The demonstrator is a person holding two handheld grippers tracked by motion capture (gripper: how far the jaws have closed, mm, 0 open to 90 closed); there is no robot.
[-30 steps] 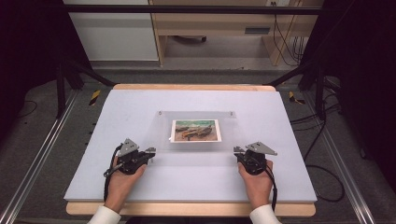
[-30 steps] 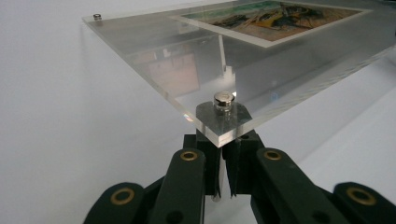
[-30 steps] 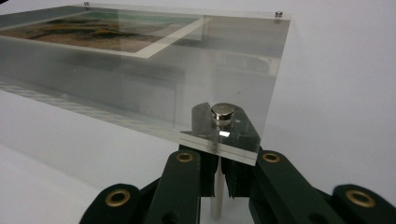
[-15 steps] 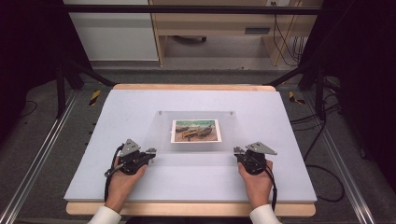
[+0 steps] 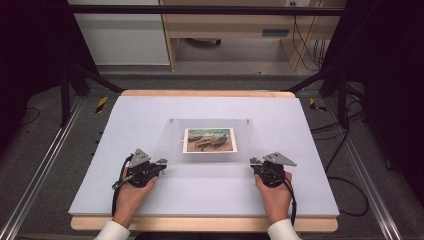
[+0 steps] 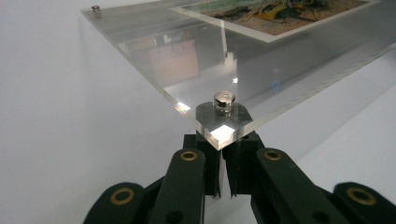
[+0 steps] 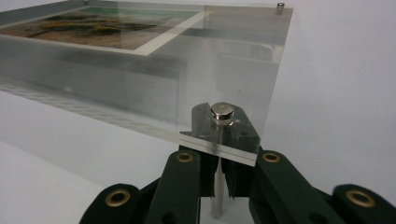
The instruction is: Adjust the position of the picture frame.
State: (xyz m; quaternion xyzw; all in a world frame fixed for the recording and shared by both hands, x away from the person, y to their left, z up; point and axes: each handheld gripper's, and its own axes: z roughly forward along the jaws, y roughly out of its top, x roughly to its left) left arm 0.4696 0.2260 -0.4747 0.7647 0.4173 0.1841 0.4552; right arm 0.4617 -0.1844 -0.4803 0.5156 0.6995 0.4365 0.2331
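A clear acrylic frame (image 5: 210, 141) holding a picture (image 5: 209, 139) sat mid-desk (image 5: 150, 115), wide bare surface on every side, its 2 near corners over the nearly closed jaws of the left gripper (image 6: 223, 140) and right gripper (image 7: 219, 154); grasp uncertain.

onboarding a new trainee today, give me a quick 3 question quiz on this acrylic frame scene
1. True or false: the photo lies inside the clear acrylic frame.
2. Which part of the frame does the left gripper meet? A) far edge B) near corner with a metal standoff C) the middle
3. Fill in: the frame rests on a ____ table mat.

Key: 1 true; 2 B; 3 white. The right gripper sits at the other near corner, its fingers close around that standoff's post.
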